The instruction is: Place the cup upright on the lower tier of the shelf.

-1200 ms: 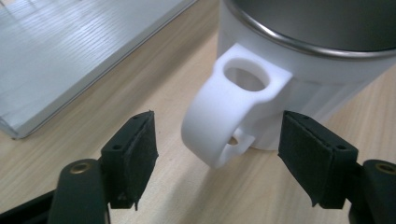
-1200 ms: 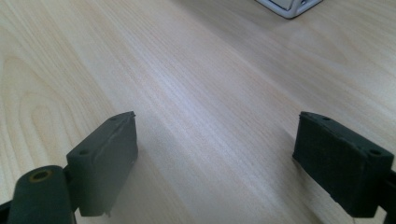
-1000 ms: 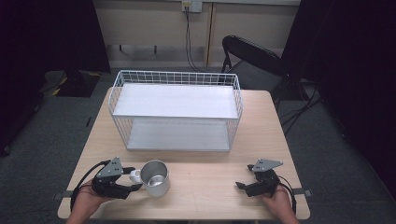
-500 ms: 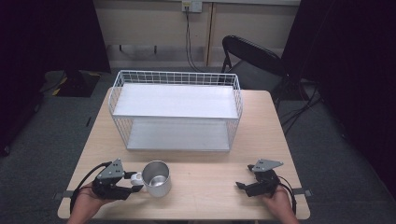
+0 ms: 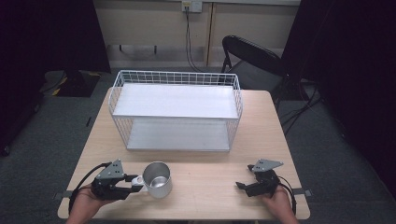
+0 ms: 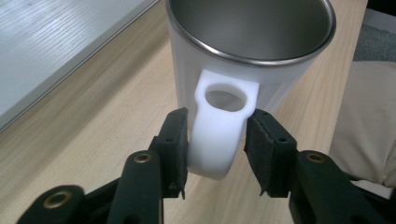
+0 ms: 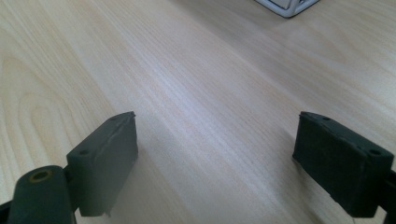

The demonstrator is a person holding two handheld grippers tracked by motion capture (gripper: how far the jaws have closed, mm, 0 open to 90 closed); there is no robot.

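High view: we see the mug [image 5: 157,179] standing upright near the front edge of the worktop [image 5: 210,182], left of centre, white handle [image 5: 137,179] pointing at the left gripper [image 5: 130,183]. We have that gripper low over the front-left corner, jaws around the handle. Right gripper [image 5: 243,185] sits near the front-right corner, well apart from the mug, with bare wood in front of it. White wire rack [image 5: 176,109] takes up the back half of the worktop.

Left gripper view: we see the handle [image 6: 219,135] between the two pads. Jaws have just been closing. Left pad [image 6: 176,140] touches the handle; right pad [image 6: 264,149] looks just beside it, and we cannot tell if it presses. Steel-lined mug [image 6: 243,51] stands right behind, its rim at the top of the frame.

Right gripper view: we see both pads [image 7: 105,158] spread wide, only wood grain between them. A corner of the rack [image 7: 287,5] shows at the top edge.
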